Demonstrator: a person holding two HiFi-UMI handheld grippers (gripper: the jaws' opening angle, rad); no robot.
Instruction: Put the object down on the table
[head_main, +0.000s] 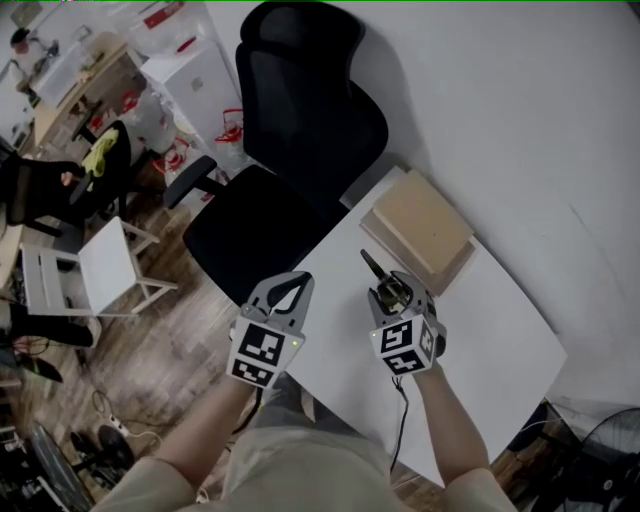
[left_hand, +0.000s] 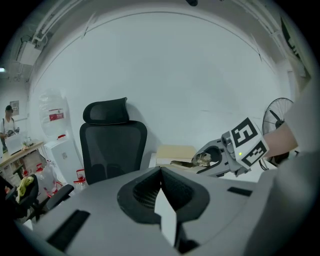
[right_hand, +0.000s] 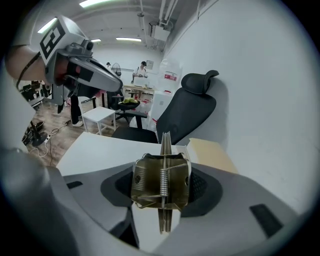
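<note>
Status: placement not yet done. The right gripper (head_main: 392, 290) is clamped on the object, a brass-coloured spring clip (right_hand: 161, 184). It grips the clip's body from either side, with the coil spring facing back and the dark nose pointing ahead. The clip is in the air above the near part of the white table (head_main: 490, 340), short of the flat tan box (head_main: 420, 218). No part of it appears to touch the top. The left gripper (head_main: 296, 283) has its jaws pressed together with nothing between them. It hangs just off the table's edge, beside the right one.

Remaining, as I judge it:
1. Lower the clip to the bare top.
2. Release it.
3. Withdraw.

Count:
- clip: one
- grippers: two
- table: one
- tan box: one
- black office chair (head_main: 300, 120): one
</note>
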